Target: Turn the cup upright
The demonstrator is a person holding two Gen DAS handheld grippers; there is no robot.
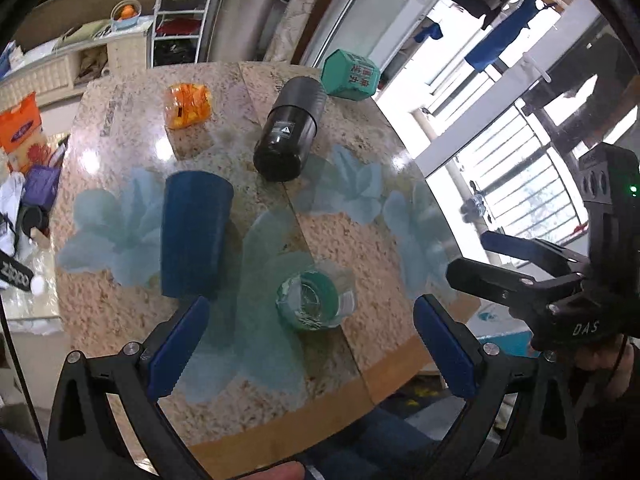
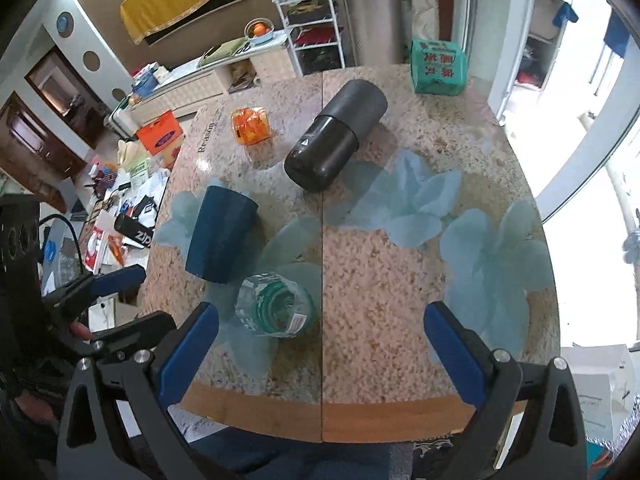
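Table (image 2: pixel 400 280): granite-pattern top with pale blue flower prints. Blue cup (image 1: pixel 194 236) stands inverted, wide rim down, left of centre, just behind a clear glass jar (image 1: pixel 316 300); black cylinder (image 1: pixel 290 128) lies well behind. Cup looks like light, rigid plastic with smooth, possibly slippery walls; grip mid-wall across the taper. Left gripper (image 1: pixel 308 344) hovers above the near edge, fingers spread wide, empty. Right gripper (image 2: pixel 320 344) likewise, released, holding nothing.
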